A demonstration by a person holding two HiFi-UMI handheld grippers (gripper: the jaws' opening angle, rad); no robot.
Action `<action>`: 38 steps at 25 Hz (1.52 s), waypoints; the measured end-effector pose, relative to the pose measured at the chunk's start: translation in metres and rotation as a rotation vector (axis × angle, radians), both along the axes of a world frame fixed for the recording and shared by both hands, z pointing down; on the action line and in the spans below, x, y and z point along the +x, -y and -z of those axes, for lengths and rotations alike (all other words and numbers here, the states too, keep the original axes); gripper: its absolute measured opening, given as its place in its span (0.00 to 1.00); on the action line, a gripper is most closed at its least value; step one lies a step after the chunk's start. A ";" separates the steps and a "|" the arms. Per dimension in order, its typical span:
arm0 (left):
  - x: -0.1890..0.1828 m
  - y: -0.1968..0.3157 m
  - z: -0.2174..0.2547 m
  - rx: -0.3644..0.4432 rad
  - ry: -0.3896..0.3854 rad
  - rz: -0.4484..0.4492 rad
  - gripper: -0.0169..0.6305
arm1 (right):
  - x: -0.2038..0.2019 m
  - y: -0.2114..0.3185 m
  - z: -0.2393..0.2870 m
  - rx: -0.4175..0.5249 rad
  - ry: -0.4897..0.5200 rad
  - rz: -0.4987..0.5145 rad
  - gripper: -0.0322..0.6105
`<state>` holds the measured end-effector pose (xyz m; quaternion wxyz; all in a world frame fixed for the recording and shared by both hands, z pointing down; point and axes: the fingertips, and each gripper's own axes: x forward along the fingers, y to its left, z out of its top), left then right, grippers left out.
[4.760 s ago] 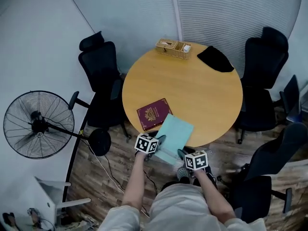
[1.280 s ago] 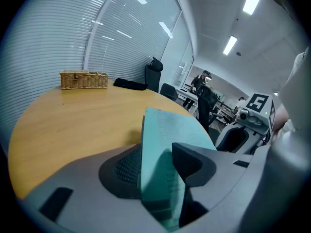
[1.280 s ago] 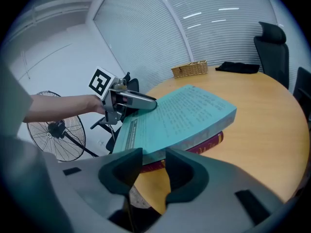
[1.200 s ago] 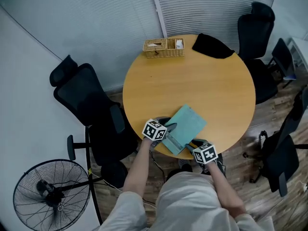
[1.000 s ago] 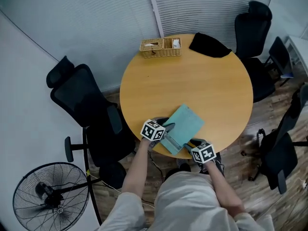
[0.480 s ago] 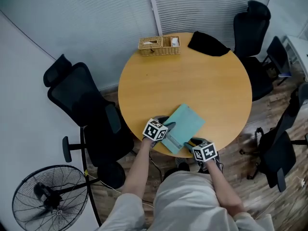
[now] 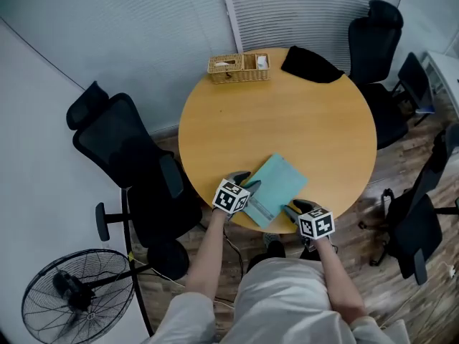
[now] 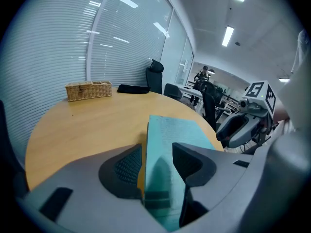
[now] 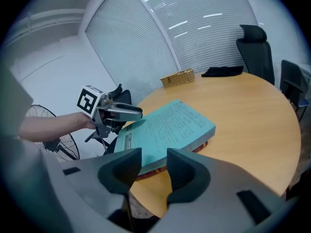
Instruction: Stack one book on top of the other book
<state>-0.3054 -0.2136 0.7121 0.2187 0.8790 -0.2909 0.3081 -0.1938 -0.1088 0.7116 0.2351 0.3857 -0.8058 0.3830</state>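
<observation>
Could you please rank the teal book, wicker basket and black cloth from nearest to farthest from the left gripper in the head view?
1. teal book, between the left gripper's tongs.
2. wicker basket, far side, left.
3. black cloth, far side, right.

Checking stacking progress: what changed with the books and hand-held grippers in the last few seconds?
The teal book was carried over and laid onto the red book. The right hand-held gripper let go and backed off, jaws opening, empty. The left hand-held gripper still clamps the teal book. The basket and black cloth stayed put.
</observation>
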 end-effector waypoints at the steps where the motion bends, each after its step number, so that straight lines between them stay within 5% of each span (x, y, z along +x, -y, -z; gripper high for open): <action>1: -0.003 -0.001 0.006 0.010 -0.004 0.017 0.36 | 0.002 0.004 0.004 0.013 0.000 -0.001 0.31; 8: -0.030 -0.037 0.036 0.064 -0.014 0.183 0.36 | -0.001 0.024 0.023 0.072 0.041 0.004 0.31; 14: -0.046 -0.079 0.049 0.077 -0.007 0.327 0.36 | -0.015 0.022 0.029 0.110 0.005 0.115 0.31; 38: -0.023 -0.171 0.098 0.215 -0.024 0.844 0.35 | 0.013 0.009 0.053 0.244 0.031 0.270 0.29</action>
